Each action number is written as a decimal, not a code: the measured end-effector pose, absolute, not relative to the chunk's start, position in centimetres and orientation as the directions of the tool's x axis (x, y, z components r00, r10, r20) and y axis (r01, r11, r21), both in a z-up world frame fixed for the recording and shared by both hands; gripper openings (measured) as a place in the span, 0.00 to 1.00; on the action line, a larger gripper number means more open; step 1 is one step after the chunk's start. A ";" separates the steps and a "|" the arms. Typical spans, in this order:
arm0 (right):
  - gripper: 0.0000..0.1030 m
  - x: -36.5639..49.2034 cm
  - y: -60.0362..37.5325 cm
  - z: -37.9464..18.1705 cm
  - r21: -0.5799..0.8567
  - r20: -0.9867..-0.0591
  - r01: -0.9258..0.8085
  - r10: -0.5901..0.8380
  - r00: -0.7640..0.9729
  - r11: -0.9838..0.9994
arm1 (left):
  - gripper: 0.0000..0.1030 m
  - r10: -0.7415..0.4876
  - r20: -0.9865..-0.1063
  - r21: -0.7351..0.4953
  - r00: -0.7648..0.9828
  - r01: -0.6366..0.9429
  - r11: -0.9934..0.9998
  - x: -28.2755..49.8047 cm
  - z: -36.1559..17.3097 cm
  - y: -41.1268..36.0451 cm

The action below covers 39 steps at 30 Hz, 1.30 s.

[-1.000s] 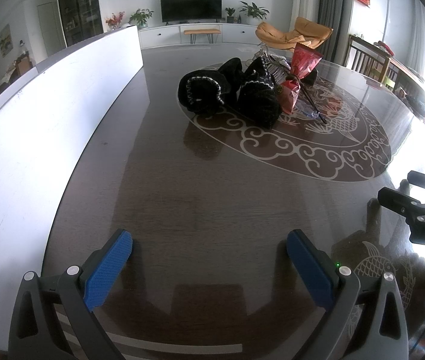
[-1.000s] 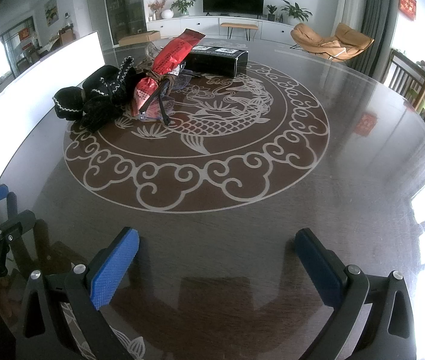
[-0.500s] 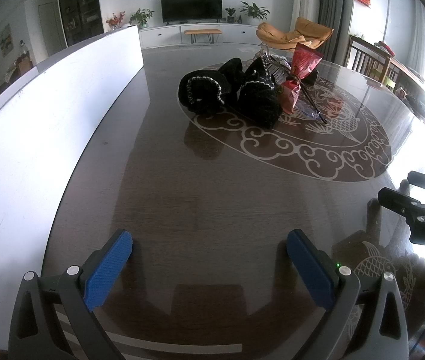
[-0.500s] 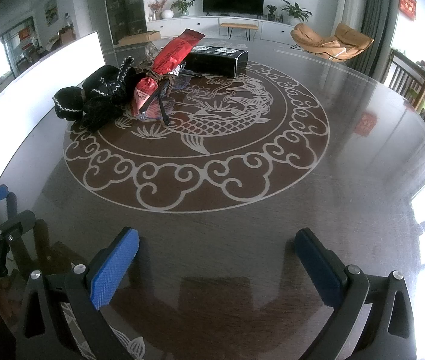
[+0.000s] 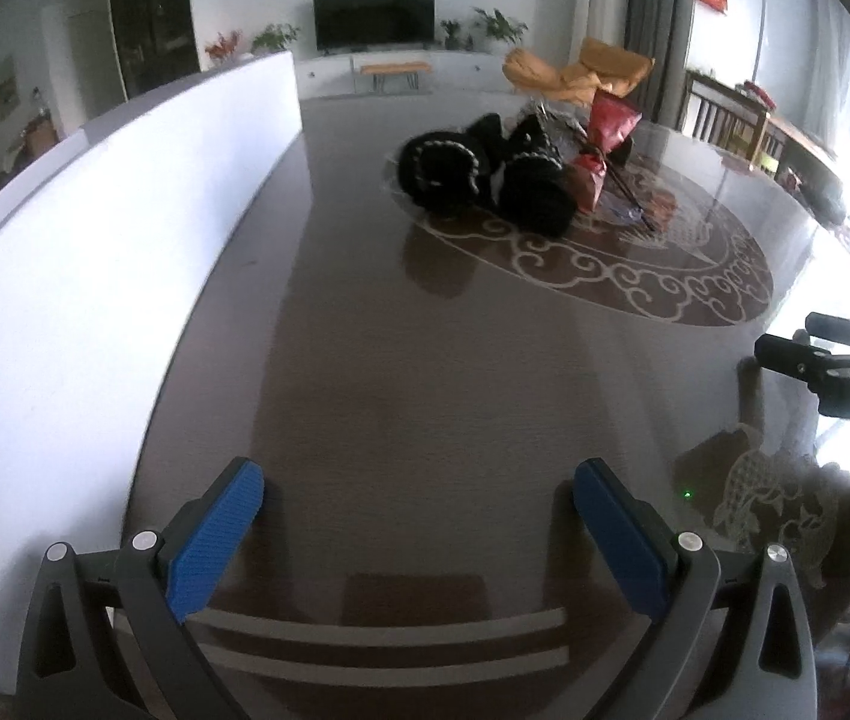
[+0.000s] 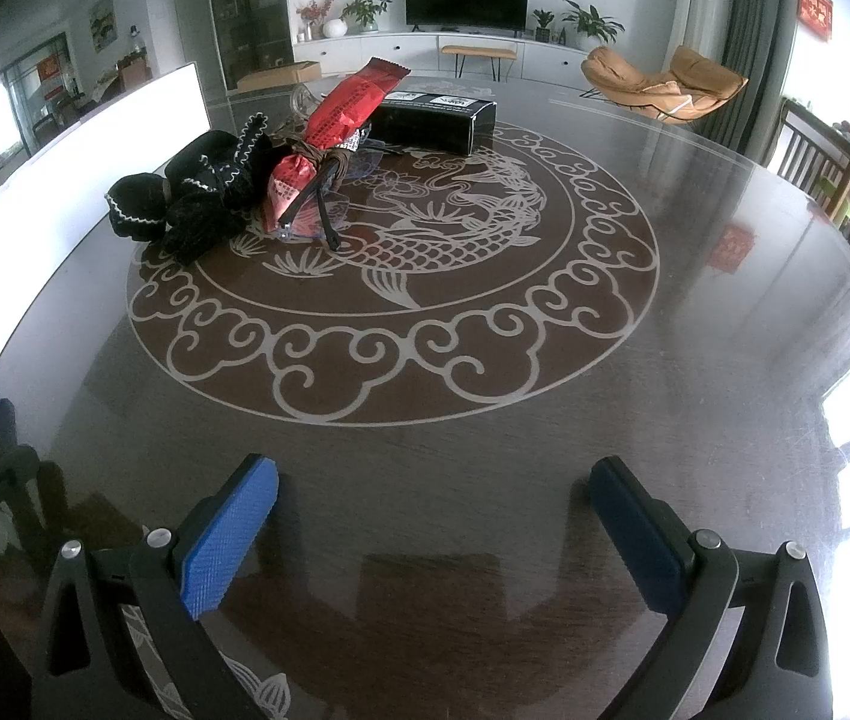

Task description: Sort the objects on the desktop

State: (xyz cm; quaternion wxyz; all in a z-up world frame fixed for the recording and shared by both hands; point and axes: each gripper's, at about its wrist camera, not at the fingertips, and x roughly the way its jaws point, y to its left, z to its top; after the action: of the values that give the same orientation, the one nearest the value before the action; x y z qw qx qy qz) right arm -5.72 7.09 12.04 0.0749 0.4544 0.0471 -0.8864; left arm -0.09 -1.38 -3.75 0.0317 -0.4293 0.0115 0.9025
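Left claw (image 5: 416, 516) and right claw (image 6: 434, 519): both spread apart, empty, low over the dark bench (image 6: 485, 450). Far off, touching in one pile: black knitwear (image 6: 197, 204), red packet (image 6: 335, 132), black box (image 6: 434, 120).

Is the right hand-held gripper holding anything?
No, the right hand-held gripper is open over bare table, far from the red packet.

The left gripper (image 5: 416, 531) and the right gripper (image 6: 434, 531) both hang low, blue-padded fingers (image 5: 215, 531) spread wide, holding nothing.
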 end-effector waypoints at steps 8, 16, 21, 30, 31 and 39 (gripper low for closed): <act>1.00 -9.9 5.3 14.0 0.013 -0.818 0.271 -0.166 -0.551 -0.962 | 1.00 0.056 -0.748 -0.007 -0.661 -0.076 -0.997 0.0 -3.9 -1.8; 0.99 -17.4 -4.8 18.0 0.168 -0.748 0.329 -0.337 -0.572 -0.929 | 1.00 0.053 -0.744 -0.006 -0.666 -0.073 -0.997 -0.3 -4.2 -1.4; 0.94 -21.3 -10.3 14.3 0.032 -0.852 0.313 -0.190 -0.487 -0.949 | 1.00 0.053 -0.743 -0.006 -0.667 -0.073 -0.997 -0.5 -4.3 -1.4; 0.69 -12.3 -10.2 14.2 0.067 -0.827 0.525 -0.341 -0.447 -0.849 | 1.00 0.049 -0.742 -0.004 -0.668 -0.069 -0.998 -0.6 -4.5 -1.3; 0.69 -11.4 -9.4 14.2 0.075 -0.826 0.518 -0.344 -0.447 -0.852 | 1.00 0.049 -0.742 -0.004 -0.668 -0.069 -0.998 -0.6 -4.5 -1.3; 0.78 -6.7 -3.6 14.9 0.095 -0.790 0.447 -0.340 -0.510 -0.889 | 1.00 0.048 -0.739 -0.004 -0.672 -0.067 -0.998 -0.5 -4.6 -1.4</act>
State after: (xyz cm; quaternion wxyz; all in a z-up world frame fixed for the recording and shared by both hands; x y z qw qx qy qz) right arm -6.71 -3.63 14.90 0.2271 0.4399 0.0607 -0.8667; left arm -0.55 -1.38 -4.57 0.0314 -0.4039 0.0116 0.9142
